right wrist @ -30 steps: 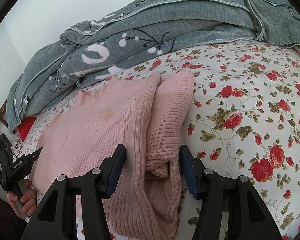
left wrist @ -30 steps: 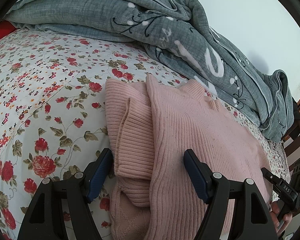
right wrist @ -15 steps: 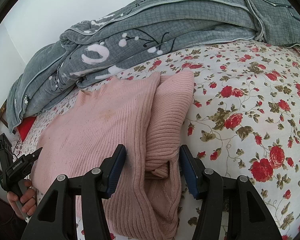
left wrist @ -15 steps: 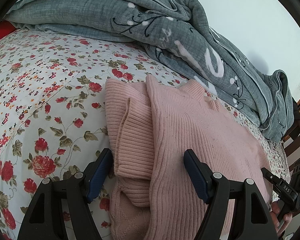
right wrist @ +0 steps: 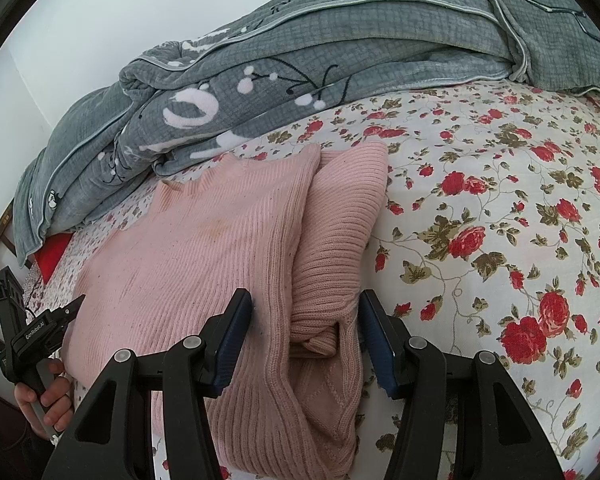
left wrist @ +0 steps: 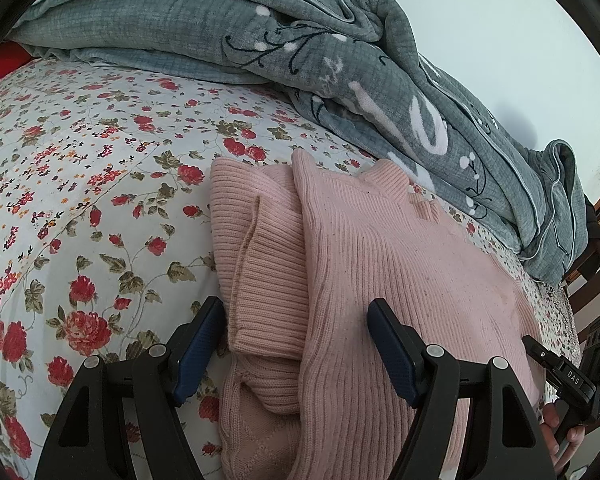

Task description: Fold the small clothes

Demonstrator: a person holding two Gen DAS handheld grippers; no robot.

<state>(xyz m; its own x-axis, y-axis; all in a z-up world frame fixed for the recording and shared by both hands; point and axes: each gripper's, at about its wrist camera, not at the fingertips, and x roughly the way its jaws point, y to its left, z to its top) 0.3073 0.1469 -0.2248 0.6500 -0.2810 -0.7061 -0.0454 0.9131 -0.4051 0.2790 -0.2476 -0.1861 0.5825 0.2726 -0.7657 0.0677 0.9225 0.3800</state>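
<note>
So the pink sweater [left wrist: 380, 280] is lying on the flowery bedsheet [left wrist: 80, 200], near the bed's front edge, both sleeves folded in. Grey quilt [left wrist: 300, 60] is bunched along the far edge. The left gripper [left wrist: 296, 344] and right gripper [right wrist: 306, 332] both straddle a folded side, jaws apart; can't really tell whether the pads actually press the knit.

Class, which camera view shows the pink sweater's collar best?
The left wrist view: the pink sweater shows its ribbed collar plainly near the grey quilt. In the right wrist view the collar is smaller and flatter.
</note>
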